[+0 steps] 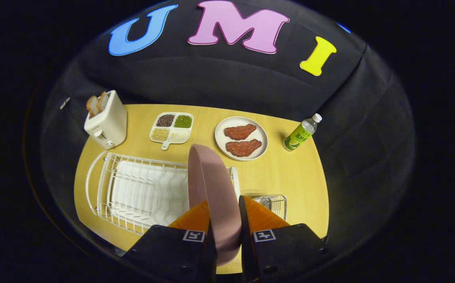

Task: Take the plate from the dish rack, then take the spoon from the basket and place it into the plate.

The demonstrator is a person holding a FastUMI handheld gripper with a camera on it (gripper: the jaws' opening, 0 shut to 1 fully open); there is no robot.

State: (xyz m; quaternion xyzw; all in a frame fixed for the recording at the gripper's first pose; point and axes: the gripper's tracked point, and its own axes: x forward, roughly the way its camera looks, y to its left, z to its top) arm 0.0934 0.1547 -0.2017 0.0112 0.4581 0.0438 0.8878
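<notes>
Gripper view, gripper clamping pink plate upright, above dish rack

The tool clamps both fingers on a pink plate, held on edge above the white dish rack at the table's near left. A wire basket sits just right of the fingers. Along the far edge stand a toaster, a divided tray, a plate of meat and a bottle.
</notes>
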